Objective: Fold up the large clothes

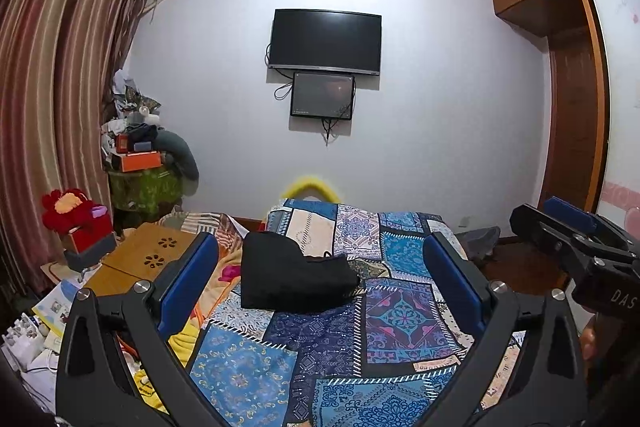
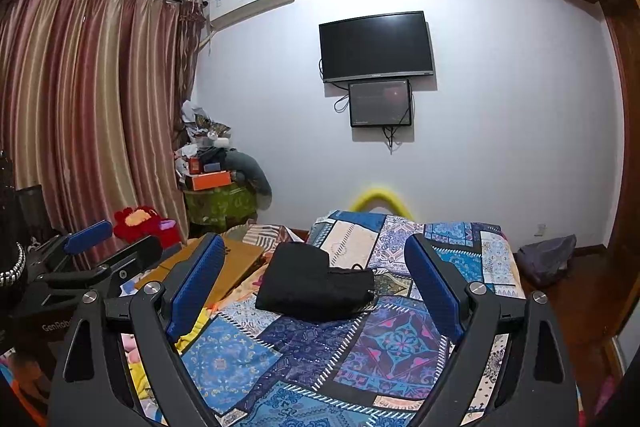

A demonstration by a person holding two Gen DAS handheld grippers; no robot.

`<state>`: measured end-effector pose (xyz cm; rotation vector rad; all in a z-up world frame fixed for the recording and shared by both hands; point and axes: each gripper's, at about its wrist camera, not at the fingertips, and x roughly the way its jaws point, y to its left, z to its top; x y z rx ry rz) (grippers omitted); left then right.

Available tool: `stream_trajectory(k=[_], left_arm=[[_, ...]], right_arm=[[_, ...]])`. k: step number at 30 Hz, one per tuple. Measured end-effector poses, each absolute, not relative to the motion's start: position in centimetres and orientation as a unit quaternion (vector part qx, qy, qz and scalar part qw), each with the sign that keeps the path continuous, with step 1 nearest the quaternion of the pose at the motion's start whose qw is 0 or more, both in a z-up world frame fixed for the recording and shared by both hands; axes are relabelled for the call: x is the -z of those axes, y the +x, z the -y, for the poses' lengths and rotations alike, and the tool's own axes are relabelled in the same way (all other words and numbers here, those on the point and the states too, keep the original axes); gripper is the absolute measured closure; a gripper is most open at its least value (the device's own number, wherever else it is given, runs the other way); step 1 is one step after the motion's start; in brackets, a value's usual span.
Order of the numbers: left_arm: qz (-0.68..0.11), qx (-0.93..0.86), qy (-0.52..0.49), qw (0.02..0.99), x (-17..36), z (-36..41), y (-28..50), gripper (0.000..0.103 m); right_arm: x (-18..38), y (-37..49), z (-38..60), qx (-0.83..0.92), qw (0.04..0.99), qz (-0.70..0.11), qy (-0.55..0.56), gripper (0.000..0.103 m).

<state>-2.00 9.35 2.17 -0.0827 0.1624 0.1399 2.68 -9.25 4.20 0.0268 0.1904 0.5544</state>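
A black garment (image 1: 294, 277) lies folded into a compact bundle on the blue patchwork bedspread (image 1: 340, 347), near the middle of the bed. It also shows in the right wrist view (image 2: 316, 285). My left gripper (image 1: 320, 251) is open and empty, held above the bed in front of the garment. My right gripper (image 2: 314, 253) is open and empty too, at a similar height. Each gripper shows at the edge of the other's view: the right one (image 1: 576, 239), the left one (image 2: 96, 247).
A wooden lap desk (image 1: 148, 255) and a red plush toy (image 1: 76, 215) lie left of the bed, with papers and a yellow blanket (image 1: 180, 343). A cluttered green stand (image 1: 144, 183) fills the corner. A wardrobe (image 1: 568, 99) stands right; a dark bag (image 2: 548, 259) on the floor.
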Motion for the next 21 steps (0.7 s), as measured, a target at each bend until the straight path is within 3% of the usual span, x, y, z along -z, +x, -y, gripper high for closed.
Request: stream_trajectory(k=[21], left_arm=[[-0.086,-0.073,-0.036,0.993,-1.79,-9.23,-1.69,0.0]], right_arm=[[-3.59,3.24,9.24,-0.267,0.958,-0.103,0.021,0.013]])
